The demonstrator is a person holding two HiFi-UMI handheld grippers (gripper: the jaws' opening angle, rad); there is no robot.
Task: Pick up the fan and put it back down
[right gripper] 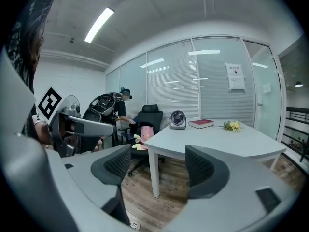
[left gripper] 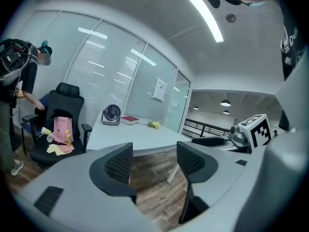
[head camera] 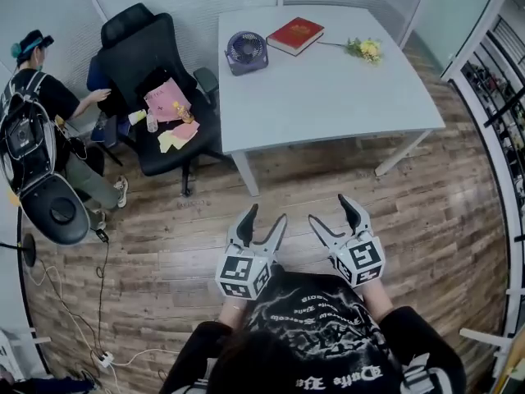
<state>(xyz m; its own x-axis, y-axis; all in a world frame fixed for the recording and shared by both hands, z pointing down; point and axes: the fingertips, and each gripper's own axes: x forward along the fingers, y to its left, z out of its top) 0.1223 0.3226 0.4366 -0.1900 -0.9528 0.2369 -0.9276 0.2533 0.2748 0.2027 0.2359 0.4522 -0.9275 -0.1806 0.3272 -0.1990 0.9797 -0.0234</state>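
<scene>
On the tabletop [head camera: 328, 97], at its far-left corner, sat the fan [head camera: 246, 52], upright, with a red book [head camera: 295, 35] just beside it and flowers [head camera: 365, 49] further along the tabletop's far edge. Both claws were well short of the tabletop's near edge, over the wood floor [head camera: 426, 212], pointing toward it. Left claw [head camera: 267, 214]: released, jaws apart, nothing between them. Right claw [head camera: 329, 208]: same, spread and empty.

Handling guess: a small plastic desk fan, so light and rigid. The front grille probably flexes and the smooth housing could slip under the pads. I'd have taken it by the outer ring of the housing or by the stand under it, not by the grille bars. One claw should do. It might be top-heavy, so it needed to go back down flat.

Hard to make out:
- The fan was small in every view, so the shape of its stand and base was unclear.
- Its back side was hidden, and I couldn't tell if a cable ran off it.
- The tabletop's near-right corner was partly cut off by my own jaws in the right gripper view.
</scene>
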